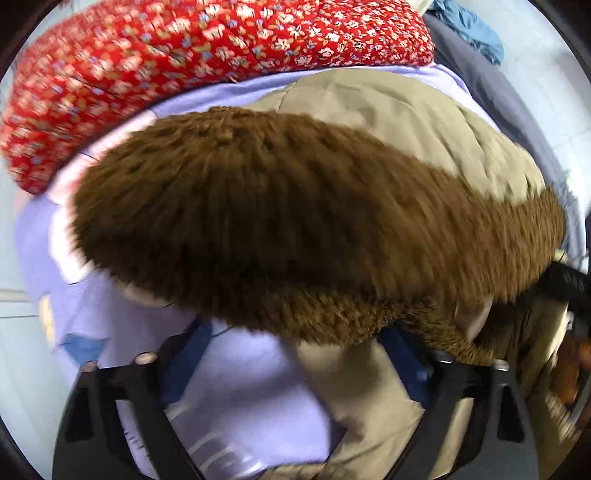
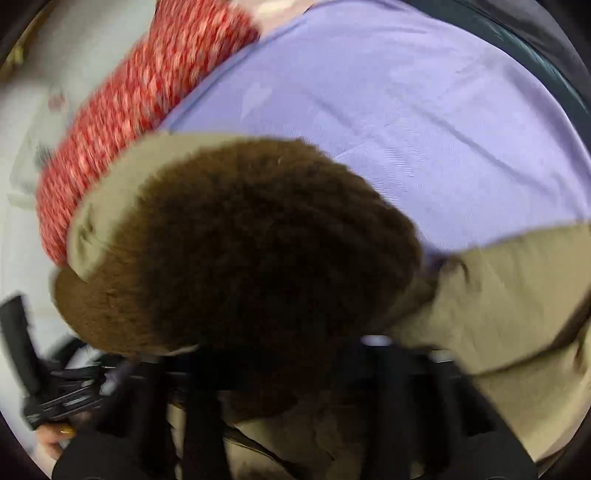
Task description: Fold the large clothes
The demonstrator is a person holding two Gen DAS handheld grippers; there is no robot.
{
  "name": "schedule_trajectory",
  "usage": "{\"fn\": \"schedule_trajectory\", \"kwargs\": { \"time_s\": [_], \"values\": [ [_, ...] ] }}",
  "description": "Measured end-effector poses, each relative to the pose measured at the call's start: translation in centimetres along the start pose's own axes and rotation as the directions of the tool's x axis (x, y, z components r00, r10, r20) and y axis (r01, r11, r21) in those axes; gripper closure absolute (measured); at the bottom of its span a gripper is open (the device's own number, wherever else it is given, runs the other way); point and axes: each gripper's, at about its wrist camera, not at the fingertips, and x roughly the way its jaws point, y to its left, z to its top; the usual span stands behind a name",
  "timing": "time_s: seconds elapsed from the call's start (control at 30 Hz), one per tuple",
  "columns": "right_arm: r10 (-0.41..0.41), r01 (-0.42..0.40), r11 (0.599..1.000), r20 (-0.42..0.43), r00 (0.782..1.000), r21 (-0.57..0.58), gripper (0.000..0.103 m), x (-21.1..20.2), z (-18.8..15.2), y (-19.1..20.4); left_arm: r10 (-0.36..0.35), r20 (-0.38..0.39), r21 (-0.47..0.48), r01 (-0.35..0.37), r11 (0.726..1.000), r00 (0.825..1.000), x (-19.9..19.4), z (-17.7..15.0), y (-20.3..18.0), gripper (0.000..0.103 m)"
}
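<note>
A khaki coat (image 1: 399,110) with a brown fleece lining (image 1: 266,221) lies bunched on a lilac sheet (image 1: 240,391). My left gripper (image 1: 291,350) points down at its near edge with the jaws wide apart. A khaki fold lies between the fingers, and the left blue pad (image 1: 184,354) stands clear of it. In the right wrist view the fleece (image 2: 251,240) is heaped over my right gripper (image 2: 288,362). Its dark fingers are buried in the pile and look closed on it. The right gripper (image 1: 569,280) also shows at the fleece's right end.
A red floral quilt (image 1: 184,55) lies beyond the coat, along the far edge of the sheet (image 2: 406,110). A blue cloth (image 1: 469,26) and grey fabric (image 1: 502,96) are at the far right. The left gripper (image 2: 22,350) and a hand (image 2: 55,439) show at lower left.
</note>
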Motion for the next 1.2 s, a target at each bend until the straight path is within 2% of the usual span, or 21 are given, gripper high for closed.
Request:
{"fn": "schedule_trajectory", "kwargs": {
  "time_s": [0.03,0.1,0.13,0.23,0.33,0.43,0.5,0.57,0.63,0.7,0.73,0.77,0.8,0.83,0.87,0.9,0.97,1.07,1.1,1.13,1.2],
  "values": [
    [0.038,-0.040,0.998,0.043,0.998,0.050,0.089,-1.2,-0.5,-0.9,-0.027,-0.018,0.008,0.027,1.000,0.999,0.4,0.4,-0.4,0.055],
    [0.082,-0.095,0.990,0.114,0.990,0.108,0.091,-3.5,-1.3,-1.9,-0.002,-0.019,0.051,0.003,0.999,1.000,0.2,1.0,-1.9,0.067],
    [0.108,-0.131,0.984,0.175,0.979,0.125,0.091,-5.7,-2.0,-2.3,-0.013,-0.008,0.086,0.014,0.996,1.000,-0.5,1.2,-3.0,0.075],
    [0.133,-0.169,0.980,0.282,0.950,0.109,0.092,-11.1,-3.1,-2.0,-0.094,0.049,0.123,0.088,0.988,0.994,-3.7,2.6,-5.3,0.081],
    [0.129,-0.172,0.982,0.377,0.917,0.083,0.092,-16.3,-4.0,-1.7,-0.171,0.128,0.189,0.145,0.971,0.977,-7.6,4.8,-8.1,0.084],
    [0.113,-0.167,0.984,0.481,0.869,0.070,0.092,-20.9,-4.5,-1.3,-0.242,0.185,0.277,0.185,0.943,0.953,-11.0,7.2,-11.6,0.084],
    [0.104,-0.169,0.983,0.556,0.825,0.066,0.092,-25.1,-4.8,-0.9,-0.290,0.233,0.350,0.198,0.915,0.928,-13.8,8.3,-14.6,0.084],
    [0.097,-0.176,0.982,0.609,0.787,0.070,0.092,-28.6,-5.1,-1.1,-0.352,0.278,0.428,0.212,0.878,0.894,-16.7,9.7,-18.3,0.084],
    [0.104,-0.223,0.969,0.651,0.752,0.103,0.092,-31.5,-5.0,-2.5,-0.403,0.293,0.464,0.239,0.853,0.867,-18.5,11.4,-21.5,0.084],
    [0.077,-0.264,0.949,0.683,0.726,0.174,0.089,-33.5,-4.3,-5.1,-0.420,0.300,0.497,0.235,0.835,0.857,-19.9,11.4,-23.9,0.082],
    [0.039,-0.273,0.934,0.696,0.717,0.229,0.087,-34.2,-3.9,-6.7,-0.417,0.303,0.532,0.211,0.820,0.857,-20.0,11.7,-25.8,0.075],
    [0.004,-0.283,0.918,0.705,0.709,0.279,0.080,-34.6,-4.0,-8.2,-0.413,0.298,0.549,0.200,0.811,0.861,-19.6,12.1,-26.8,0.054],
    [-0.018,-0.297,0.901,0.709,0.705,0.318,0.055,-34.5,-3.8,-9.3,-0.402,0.298,0.560,0.183,0.808,0.865,-18.9,12.2,-28.1,0.043],
    [-0.077,-0.280,0.876,0.688,0.721,0.392,0.040,-34.2,-3.7,-11.0,-0.400,0.312,0.567,0.169,0.807,0.862,-19.4,10.8,-27.2,0.023],
    [-0.124,-0.250,0.865,0.668,0.734,0.435,0.029,-34.2,-3.8,-11.8,-0.399,0.313,0.580,0.160,0.799,0.862,-19.1,10.6,-27.5,0.015],
    [-0.170,-0.222,0.850,0.648,0.743,0.477,0.029,-34.1,-4.5,-12.9,-0.392,0.296,0.592,0.155,0.791,0.871,-18.5,10.2,-27.6,0.014],
    [-0.160,-0.215,0.855,0.635,0.756,0.471,0.029,-33.6,-5.9,-13.7,-0.332,0.246,0.593,0.130,0.794,0.910,-17.2,8.0,-26.1,0.014],
    [-0.184,-0.097,0.887,0.537,0.823,0.452,0.029,-31.9,-8.6,-14.2,-0.315,0.138,0.577,0.182,0.796,0.939,-14.7,5.9,-22.7,0.014],
    [-0.194,-0.071,0.890,0.514,0.835,0.451,0.029,-31.2,-9.6,-14.1,-0.322,0.095,0.560,0.217,0.799,0.942,-14.2,5.1,-21.4,0.014],
    [-0.204,-0.041,0.891,0.478,0.854,0.453,0.029,-30.7,-11.4,-14.6,-0.349,0.032,0.536,0.279,0.797,0.936,-14.2,4.2,-20.0,0.014],
    [-0.224,-0.006,0.884,0.434,0.873,0.467,0.029,-29.7,-14.4,-15.7,-0.392,-0.027,0.506,0.351,0.788,0.920,-14.8,2.9,-18.3,0.014]
  ]
}}
